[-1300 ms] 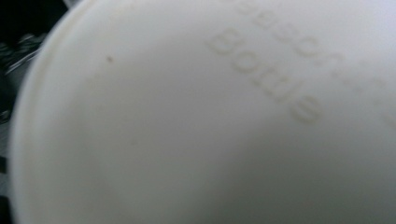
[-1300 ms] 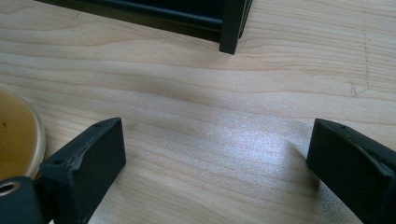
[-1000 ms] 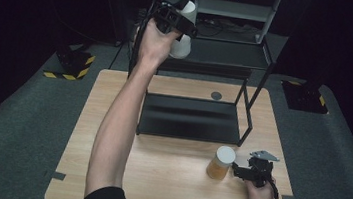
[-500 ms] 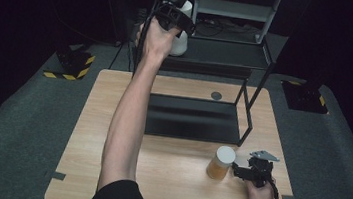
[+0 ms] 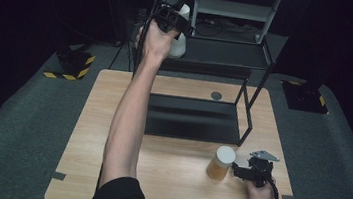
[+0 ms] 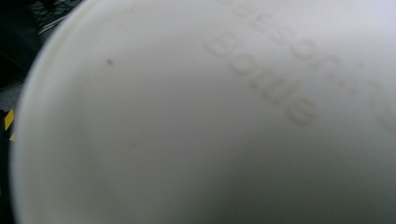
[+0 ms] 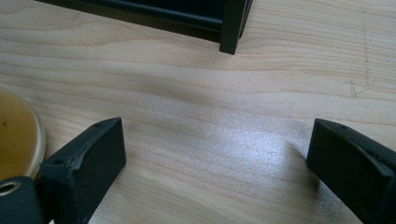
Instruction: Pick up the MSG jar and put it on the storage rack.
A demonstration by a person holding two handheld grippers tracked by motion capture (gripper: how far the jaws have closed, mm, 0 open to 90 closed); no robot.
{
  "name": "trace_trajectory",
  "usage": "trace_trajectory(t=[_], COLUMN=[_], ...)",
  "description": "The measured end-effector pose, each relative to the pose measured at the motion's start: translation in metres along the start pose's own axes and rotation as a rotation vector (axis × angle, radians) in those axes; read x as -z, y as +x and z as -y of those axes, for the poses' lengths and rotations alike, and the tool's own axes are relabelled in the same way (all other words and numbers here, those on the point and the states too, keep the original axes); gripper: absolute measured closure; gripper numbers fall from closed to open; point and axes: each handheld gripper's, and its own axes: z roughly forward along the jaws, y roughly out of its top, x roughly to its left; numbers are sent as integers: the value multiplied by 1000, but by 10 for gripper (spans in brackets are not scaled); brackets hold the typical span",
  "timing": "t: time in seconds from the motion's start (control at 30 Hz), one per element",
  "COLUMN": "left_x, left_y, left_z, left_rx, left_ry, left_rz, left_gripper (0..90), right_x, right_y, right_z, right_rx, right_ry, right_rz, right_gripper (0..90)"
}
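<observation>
left gripper (image 5: 171, 16) clenched on white bottle (image 5: 179, 39), right gripper (image 5: 252, 169) released beside jar (image 5: 221, 162)

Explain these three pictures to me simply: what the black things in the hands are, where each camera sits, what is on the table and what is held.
A person works at a wooden table with a hand-held gripping tool in each hand. The wide picture comes from a camera above, looking down. The left tool is raised to the top level of a black shelf rack and is shut on a white bottle. The camera on that tool sits so close that the bottle looks like a white blur with faint raised lettering. The right tool rests low on the table, jaws open with bare wood between them, just right of a yellowish jar with a white lid. Its own camera catches the jar's edge.
</observation>
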Motion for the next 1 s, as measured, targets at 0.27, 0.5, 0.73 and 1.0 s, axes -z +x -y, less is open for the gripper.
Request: trace_trajectory(t=[0.27,0.5,0.73,1.0], left_x=[0,0,-1,-1], left_y=[2,2,2,0], left_z=[3,6,10,13], left_rx=[-2,-11,-14,-15], left_ry=[-9,-18,-29,-39], left_rz=[9,8,8,-6], left_gripper=[324,322,317,261], right_x=[0,0,0,0], right_y=[0,0,0,0], right_z=[0,0,0,0], right_rx=[0,0,0,0], right_ry=[0,0,0,0], right_rz=[0,0,0,0], right_gripper=[40,39,39,39])
